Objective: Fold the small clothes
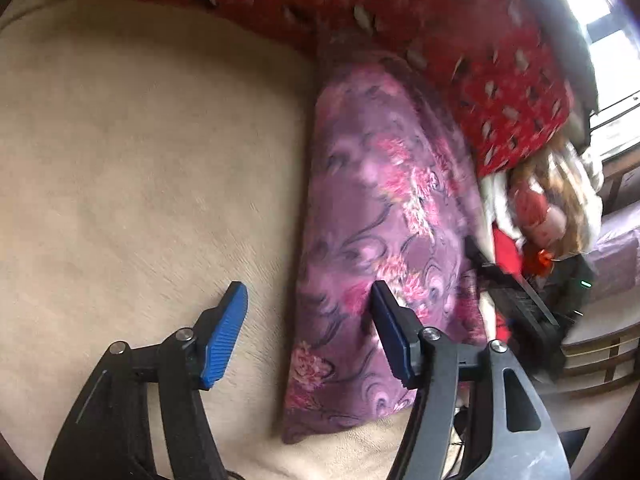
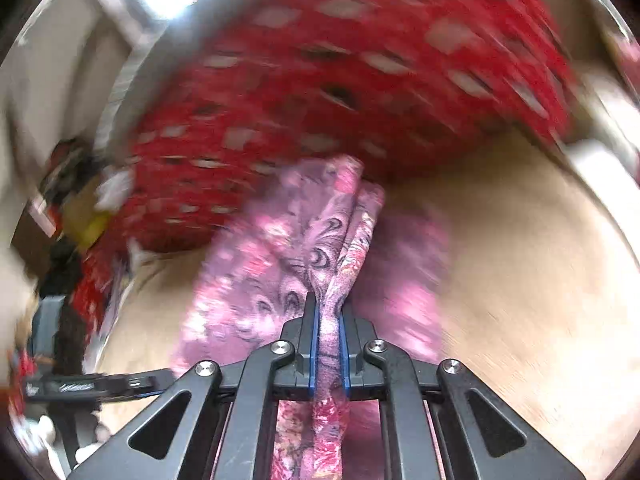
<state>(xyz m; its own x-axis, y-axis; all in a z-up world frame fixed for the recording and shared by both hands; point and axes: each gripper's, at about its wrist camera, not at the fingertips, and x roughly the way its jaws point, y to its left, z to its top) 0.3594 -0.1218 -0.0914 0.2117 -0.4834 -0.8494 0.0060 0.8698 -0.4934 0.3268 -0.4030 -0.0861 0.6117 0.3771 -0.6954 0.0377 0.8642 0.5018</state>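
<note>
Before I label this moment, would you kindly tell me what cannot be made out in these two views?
- What kind of garment the purple floral cloth is: lying bunched in the left wrist view, motion-blurred in the right.
- How much cloth the right gripper pinches: its lower part runs off the bottom edge.
- The pile of items at the right: small, blurred, partly behind a black device.
- The red patterned blanket: heavily smeared in the right wrist view.

Left tool (image 1: 308, 300) black linkage arms, ribbed blue pads, silver screws, right tool (image 2: 329, 312) alike
</note>
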